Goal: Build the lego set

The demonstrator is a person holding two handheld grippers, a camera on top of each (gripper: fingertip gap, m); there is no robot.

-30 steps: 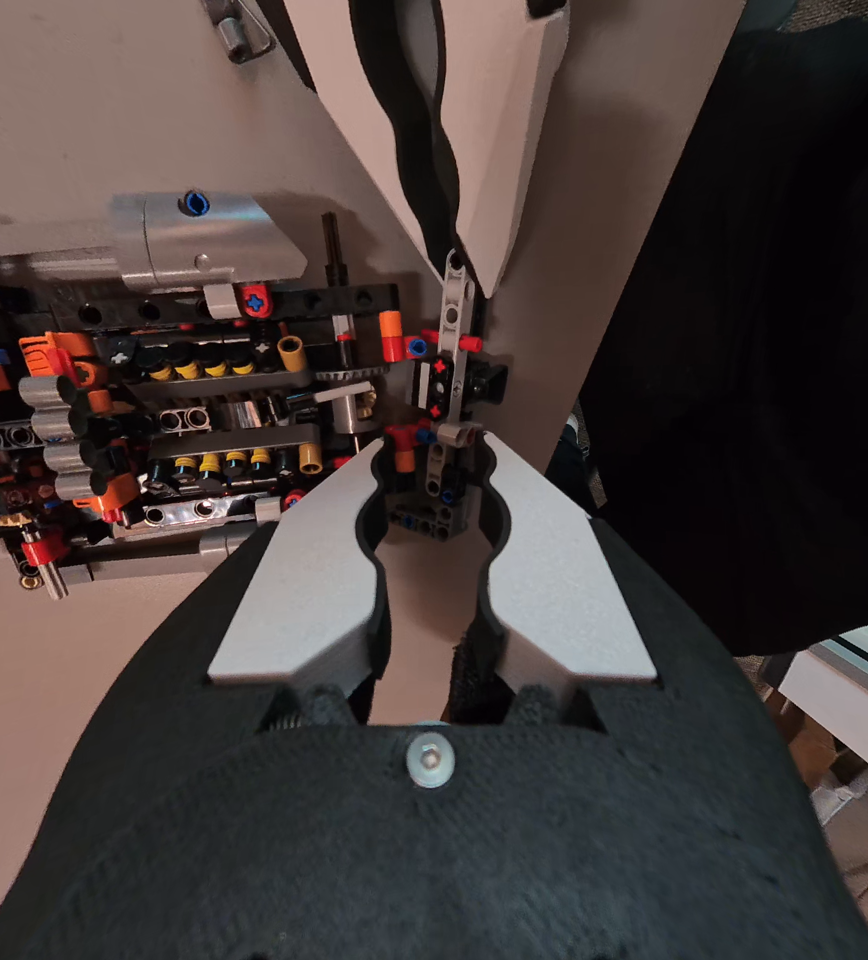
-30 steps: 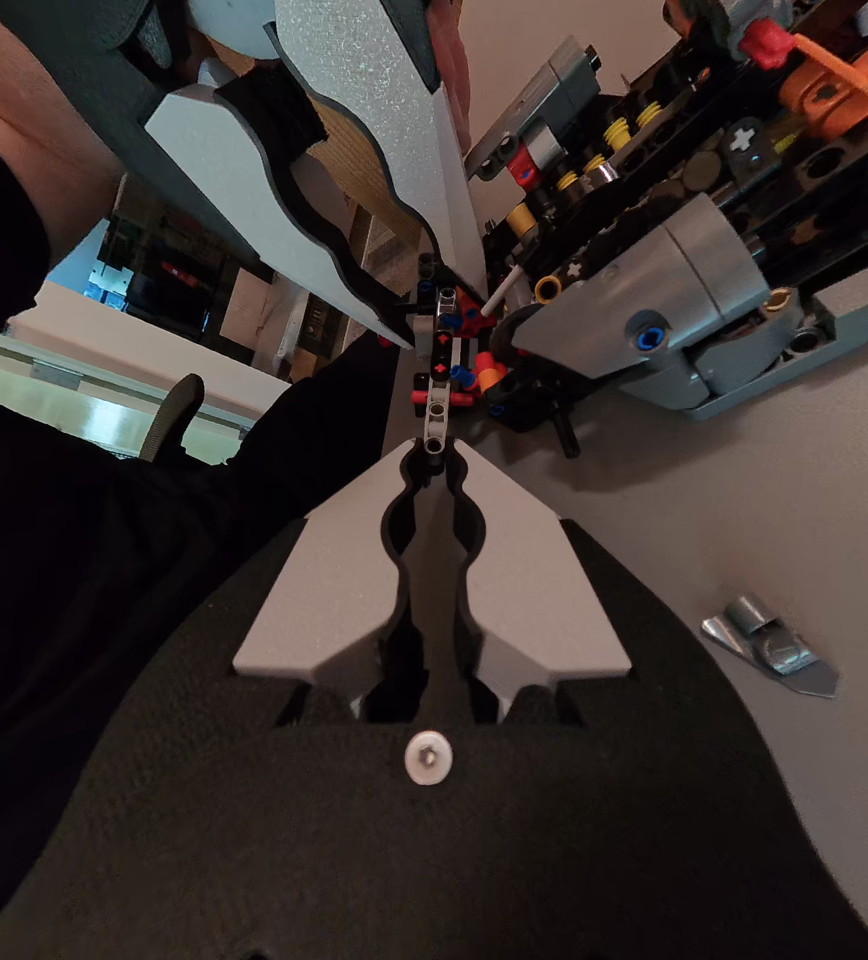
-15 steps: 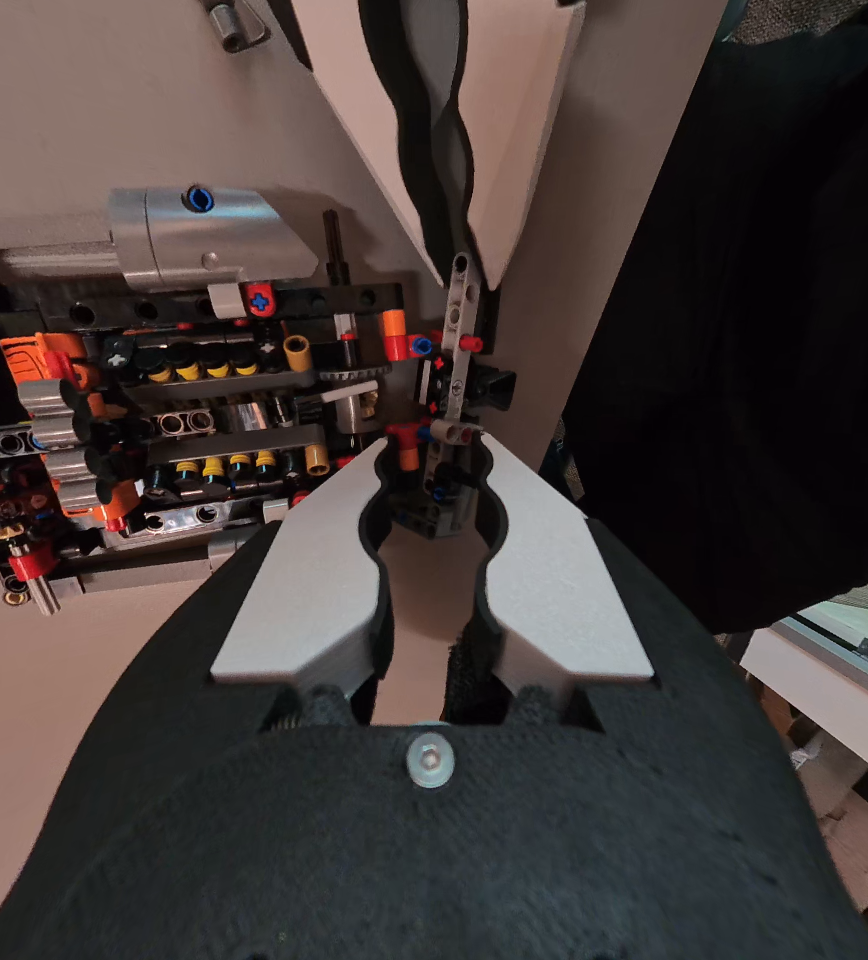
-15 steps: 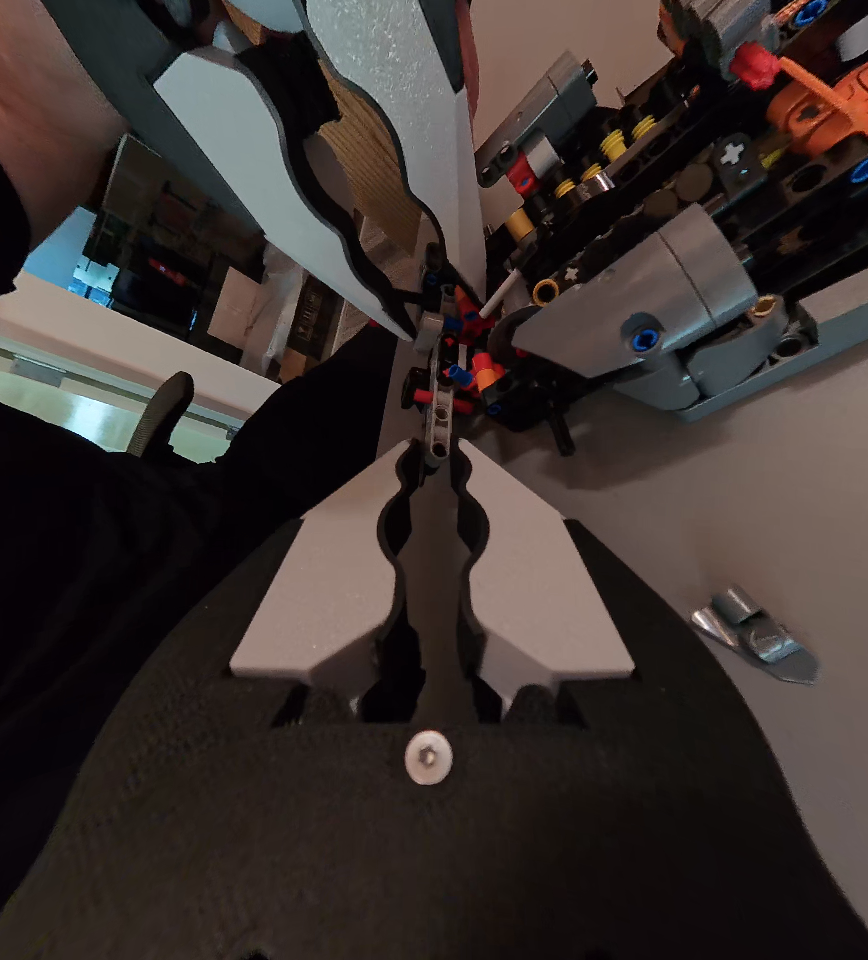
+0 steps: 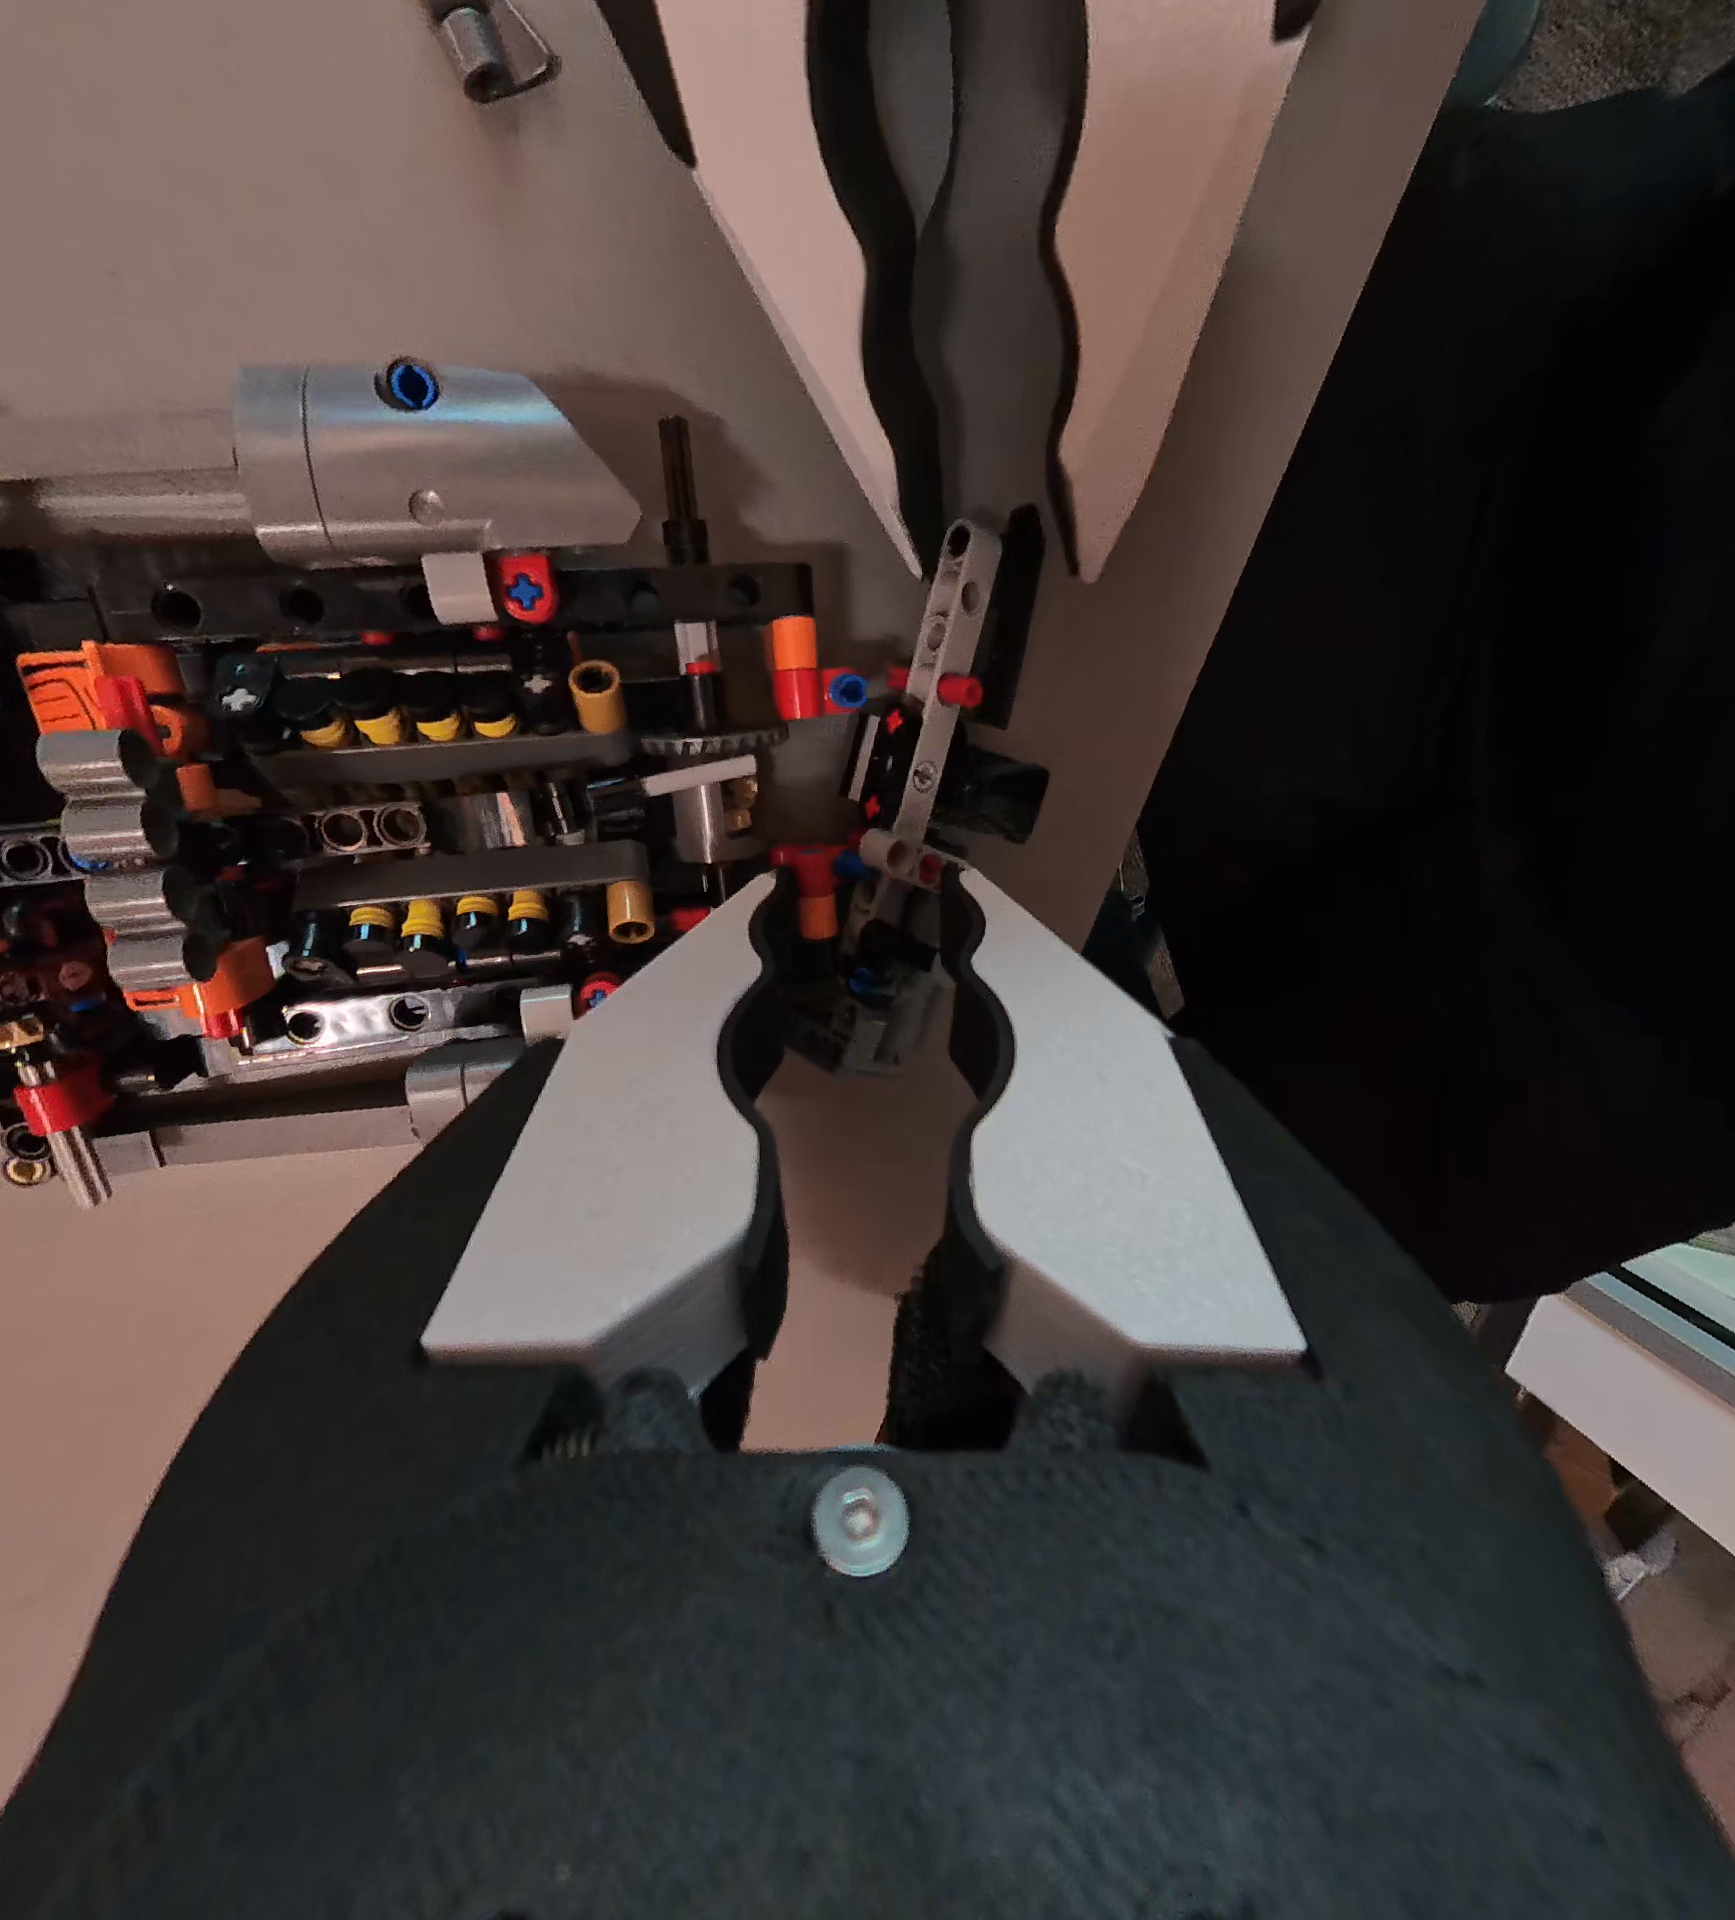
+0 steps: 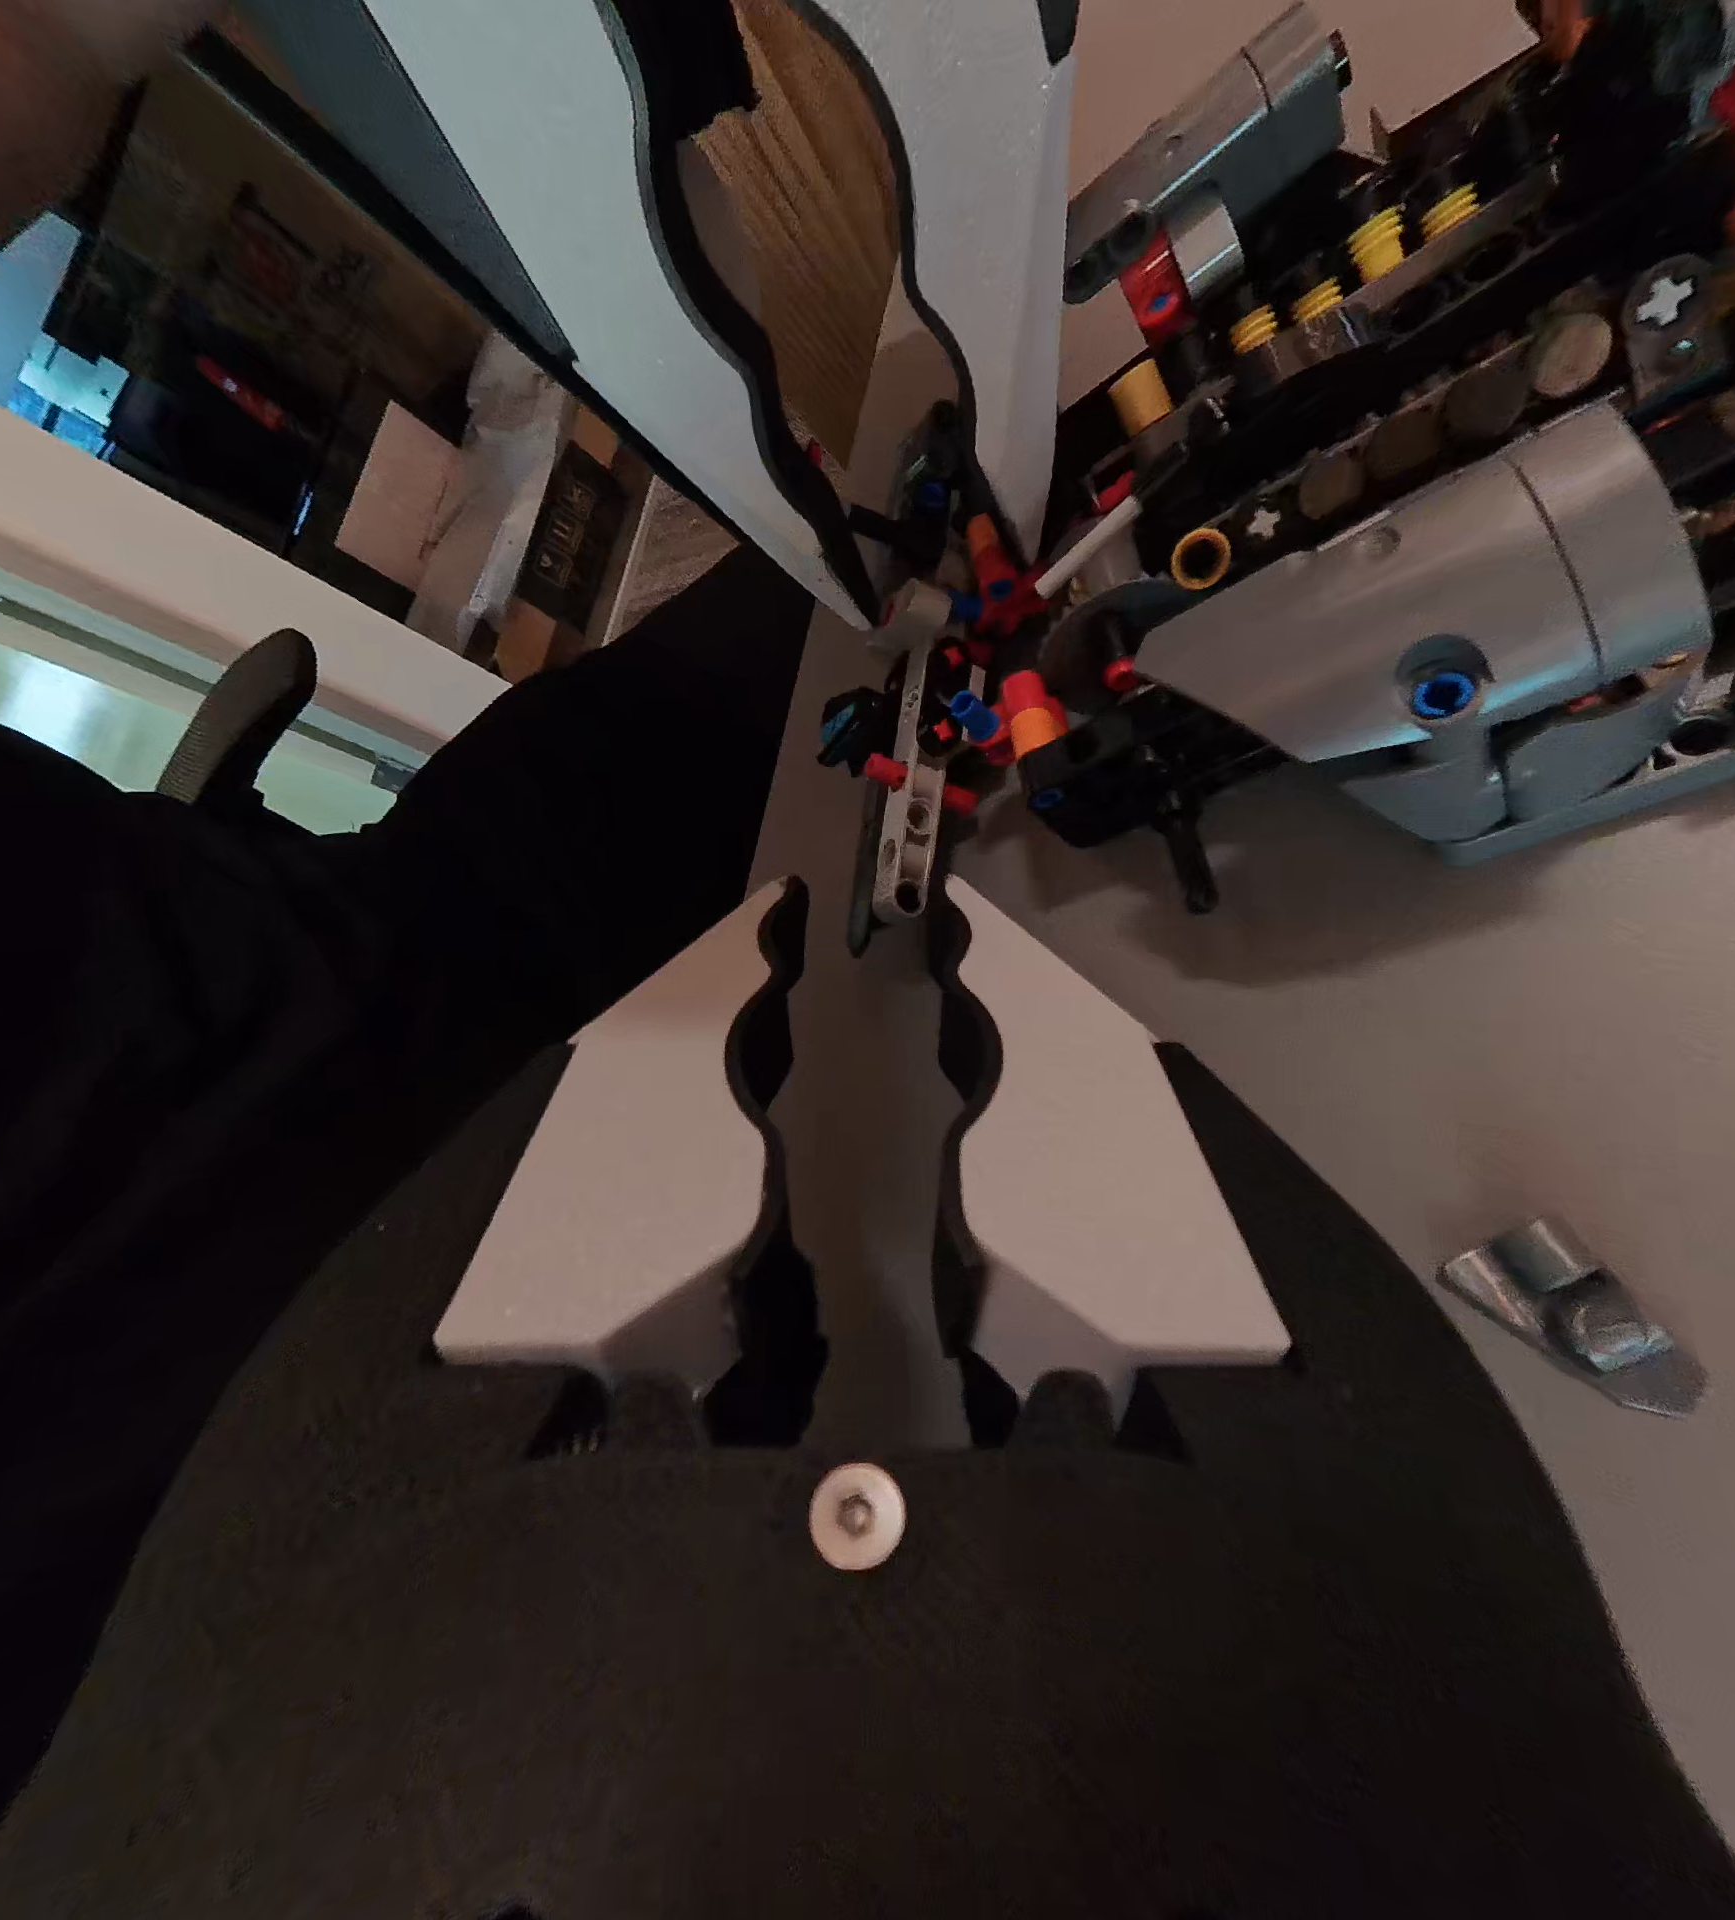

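left gripper (image 5: 861, 896): one, nearest the lens in the left wrist view, two pale grey fingers (image 5: 634, 1122) with wavy black pads, standing apart and flanking the near end of a small sub-assembly (image 5: 889, 997); whether the pads are pressing on it cannot be told.

small sub-assembly: one, dark grey and black with blue and red pins and an orange bush, sitting at the right end of the lego model (image 5: 354, 790) near the table edge.

light grey beam (image 5: 930, 717): one, thin, several round holes, standing tilted across the sub-assembly with two red pins (image 5: 956, 686) sticking out sideways. in the right wrist view the same beam (image 6: 913, 800) is pointing toward the lens.

right gripper (image 6: 868, 914): one, fingers parted, tips lying either side of the beam's free end without closing on it. it is showing farther off in the left wrist view, hanging above the beam's top end.

lego model: one, long technic frame lying on the pale table (image 5: 115, 1403), black beams, grey beams, two rows of yellow-and-black connectors (image 5: 406, 722), orange panels (image 5: 84, 696) at the left, a curved silver panel (image 5: 427, 468) with one blue pin along the far side.

loose silver-grey piece (image 6: 1569, 1320): one, lying on the table well apart from the model.

dark clothing (image 5: 1465, 727): a person's, filling the side beyond the table edge.
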